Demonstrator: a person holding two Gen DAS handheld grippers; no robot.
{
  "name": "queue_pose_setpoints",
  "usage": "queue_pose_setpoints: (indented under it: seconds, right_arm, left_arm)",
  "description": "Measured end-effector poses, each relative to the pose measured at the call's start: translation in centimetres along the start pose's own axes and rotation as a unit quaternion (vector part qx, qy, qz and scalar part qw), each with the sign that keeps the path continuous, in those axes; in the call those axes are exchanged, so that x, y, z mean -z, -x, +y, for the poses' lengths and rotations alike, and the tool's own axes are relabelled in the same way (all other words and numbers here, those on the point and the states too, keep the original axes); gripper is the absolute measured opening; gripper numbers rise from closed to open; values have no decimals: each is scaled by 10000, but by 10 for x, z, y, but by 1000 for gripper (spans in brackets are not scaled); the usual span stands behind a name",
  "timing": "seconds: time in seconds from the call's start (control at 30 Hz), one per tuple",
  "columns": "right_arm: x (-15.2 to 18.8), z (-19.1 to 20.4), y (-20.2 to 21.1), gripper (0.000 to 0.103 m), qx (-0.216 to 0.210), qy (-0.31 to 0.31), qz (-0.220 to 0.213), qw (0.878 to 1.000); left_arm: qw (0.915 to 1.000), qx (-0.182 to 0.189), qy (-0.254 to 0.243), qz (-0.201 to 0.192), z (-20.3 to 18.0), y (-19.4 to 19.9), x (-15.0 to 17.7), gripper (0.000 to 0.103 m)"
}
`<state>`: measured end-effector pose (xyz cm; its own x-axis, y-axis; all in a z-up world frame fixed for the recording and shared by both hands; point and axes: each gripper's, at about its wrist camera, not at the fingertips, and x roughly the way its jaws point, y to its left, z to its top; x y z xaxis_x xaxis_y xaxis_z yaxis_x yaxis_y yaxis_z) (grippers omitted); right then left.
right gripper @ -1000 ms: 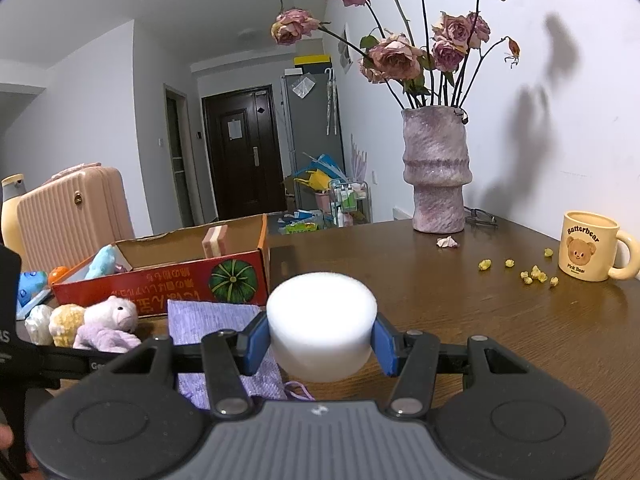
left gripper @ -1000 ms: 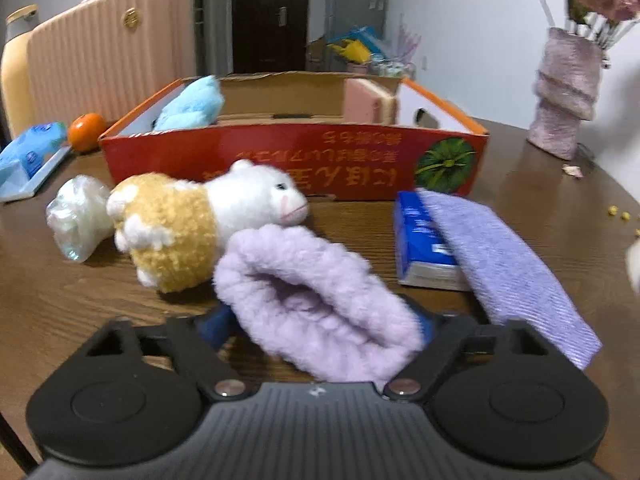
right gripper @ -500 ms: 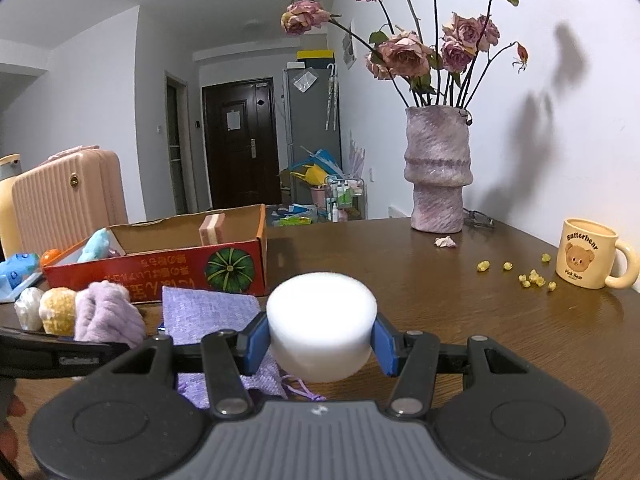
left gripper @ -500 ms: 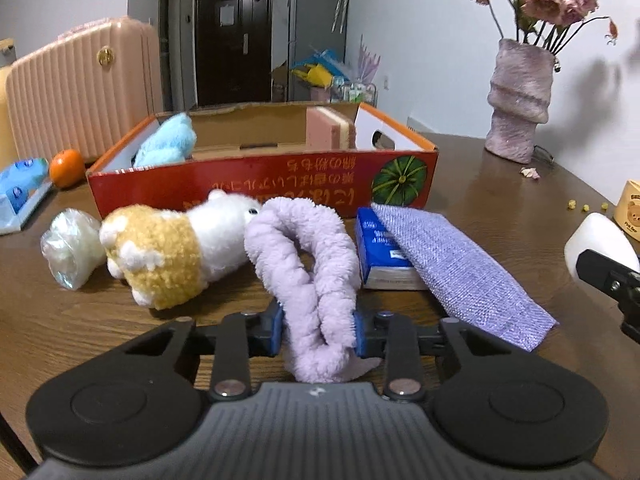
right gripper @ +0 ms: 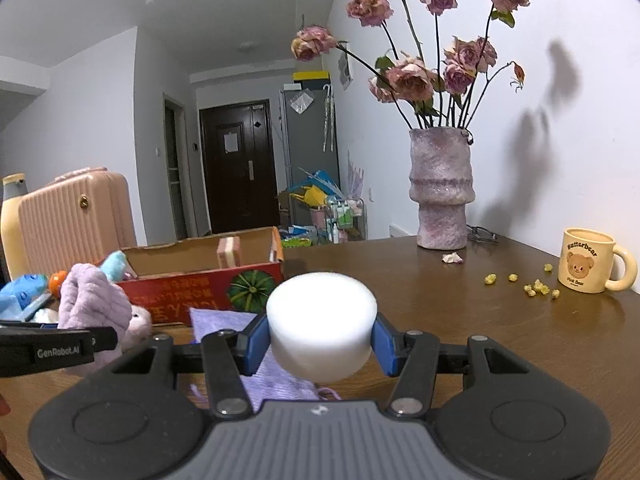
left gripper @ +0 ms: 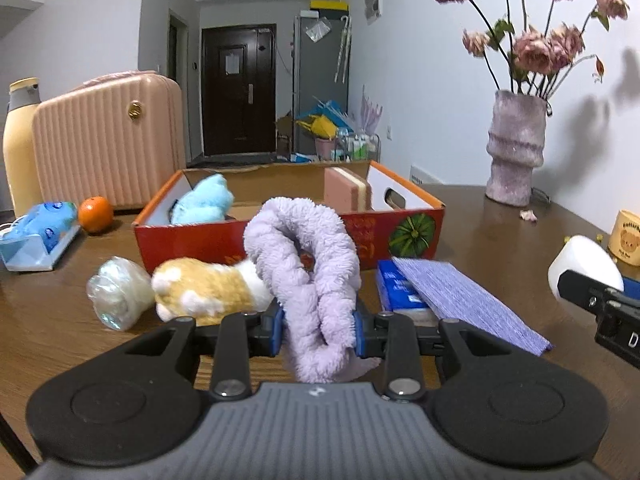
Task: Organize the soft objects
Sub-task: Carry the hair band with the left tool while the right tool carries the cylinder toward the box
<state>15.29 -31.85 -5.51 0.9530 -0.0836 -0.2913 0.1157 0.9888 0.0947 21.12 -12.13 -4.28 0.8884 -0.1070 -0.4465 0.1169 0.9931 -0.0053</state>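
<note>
The fluffy lilac cloth [left gripper: 316, 280] hangs pinched in the left gripper [left gripper: 318, 330] above the table [left gripper: 500, 232], before the red cardboard box [left gripper: 288, 236] — the right gripper [right gripper: 320, 344] clamps a white foam puck [right gripper: 322, 326].

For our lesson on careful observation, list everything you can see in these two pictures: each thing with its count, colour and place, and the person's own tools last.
cardboard box: 1, red outside, table middle
blue plush: 1, light blue, in box, left end
sponge block: 1, pink and cream, in box, right end
sheep plush: 1, white and tan, before box
wrapped roll: 1, clear and white, left of the sheep plush
purple cloth: 1, on blue tissue pack
orange: 1, left of box
suitcase: 1, pink, behind
vase: 1, mauve, dried roses
mug: 1, cream, right
left gripper: shut on lilac fluffy loop
right gripper: shut on white foam puck
</note>
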Motion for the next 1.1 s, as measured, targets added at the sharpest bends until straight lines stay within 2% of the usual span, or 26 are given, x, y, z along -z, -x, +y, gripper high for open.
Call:
queue_pose_setpoints:
  seconds: [0.6, 1.1]
  right_arm:
    - [-3, 53, 5, 53, -192, 95, -263, 9994]
    - [-22, 96, -14, 53, -378, 193, -478, 9980]
  left_arm:
    - [9975, -243, 309, -582, 55, 22, -18, 32]
    - [9943, -340, 468, -899, 87, 17, -41, 32]
